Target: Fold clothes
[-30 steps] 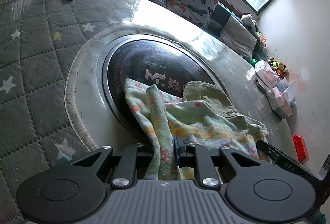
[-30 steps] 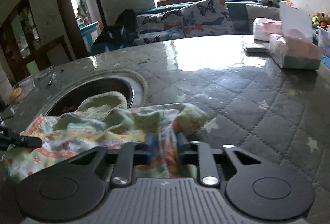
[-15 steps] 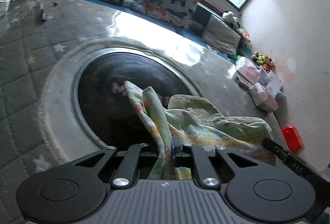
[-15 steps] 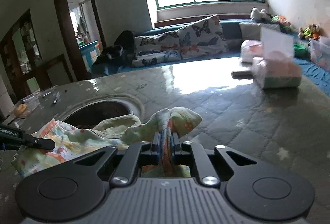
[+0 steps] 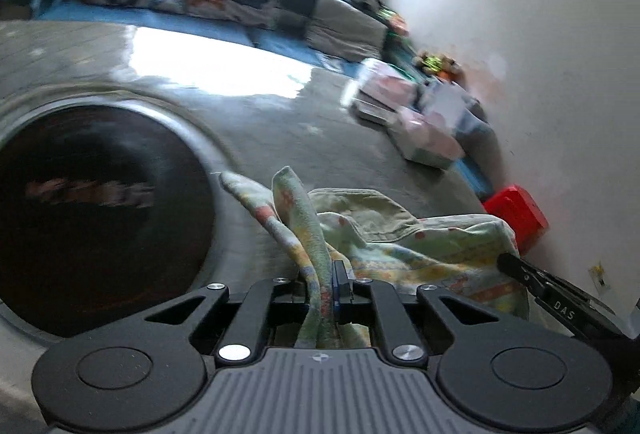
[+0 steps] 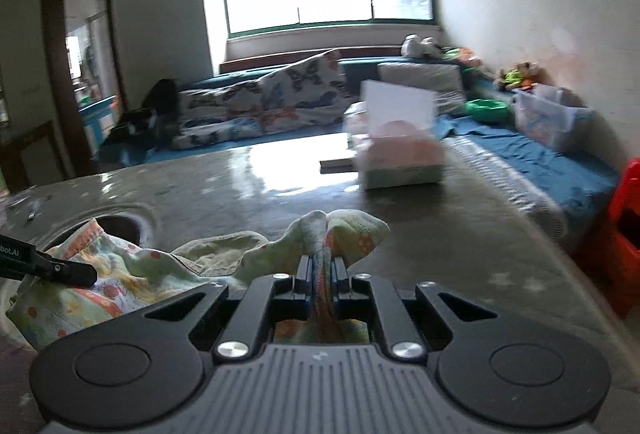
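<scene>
A small pale green garment with a coloured print point(image 5: 400, 238) hangs bunched between my two grippers above the grey quilted table point(image 5: 280, 122). My left gripper point(image 5: 326, 286) is shut on one edge of the garment. My right gripper point(image 6: 320, 274) is shut on another edge of the same garment point(image 6: 132, 274). The right gripper's tip shows at the right of the left wrist view point(image 5: 532, 278), and the left gripper's tip shows at the left of the right wrist view point(image 6: 60, 268).
A round dark inset point(image 5: 96, 214) lies in the table, left of the garment. Tissue boxes point(image 6: 400, 154) stand at the table's far right. A red bin point(image 5: 516, 214) stands by the wall. A sofa with butterfly cushions point(image 6: 280, 102) is behind.
Both grippers have risen and lifted the garment off the table. The right gripper has closed on the cloth; it was still open one second ago. Both views have swung toward the window and wall.
</scene>
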The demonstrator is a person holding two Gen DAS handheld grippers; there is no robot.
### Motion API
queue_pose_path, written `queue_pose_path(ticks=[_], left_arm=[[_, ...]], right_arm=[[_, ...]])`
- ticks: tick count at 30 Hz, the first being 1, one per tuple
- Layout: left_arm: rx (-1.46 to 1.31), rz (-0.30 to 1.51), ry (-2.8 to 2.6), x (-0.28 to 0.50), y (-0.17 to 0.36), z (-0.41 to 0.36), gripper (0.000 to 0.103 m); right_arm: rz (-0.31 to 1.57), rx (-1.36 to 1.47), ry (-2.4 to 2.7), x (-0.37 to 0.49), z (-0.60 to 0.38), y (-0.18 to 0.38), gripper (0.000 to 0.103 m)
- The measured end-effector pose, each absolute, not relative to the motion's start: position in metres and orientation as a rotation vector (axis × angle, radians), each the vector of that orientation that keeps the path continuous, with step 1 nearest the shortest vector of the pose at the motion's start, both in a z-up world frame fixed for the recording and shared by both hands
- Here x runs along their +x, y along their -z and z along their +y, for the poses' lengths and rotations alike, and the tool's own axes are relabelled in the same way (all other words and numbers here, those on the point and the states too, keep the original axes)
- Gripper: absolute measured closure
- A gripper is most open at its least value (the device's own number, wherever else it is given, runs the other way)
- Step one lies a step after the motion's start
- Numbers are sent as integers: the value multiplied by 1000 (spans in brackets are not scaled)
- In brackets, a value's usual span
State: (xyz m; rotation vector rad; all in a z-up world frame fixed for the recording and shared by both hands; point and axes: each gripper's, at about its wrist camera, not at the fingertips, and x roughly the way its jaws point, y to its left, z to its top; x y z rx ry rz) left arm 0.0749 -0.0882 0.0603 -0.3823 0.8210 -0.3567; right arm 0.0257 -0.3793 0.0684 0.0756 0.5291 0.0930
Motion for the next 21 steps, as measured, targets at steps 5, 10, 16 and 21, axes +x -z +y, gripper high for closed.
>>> queue_pose_path(ticks=[5,10,16,21], left_arm=[[-333,807,438,91,-67,-132,93],[-306,801,488,107,-70,-167,93],[-223,829,497,118,-53,-201,93],[-172,873,458,123,-35,-204,90]], right_arm=[[501,95,-7,20,-410,-72,95],[473,117,79,15,-441,-73,95],[500,125,167,20,-471,-54,95],[556,148,218,24,-488,-31,95]])
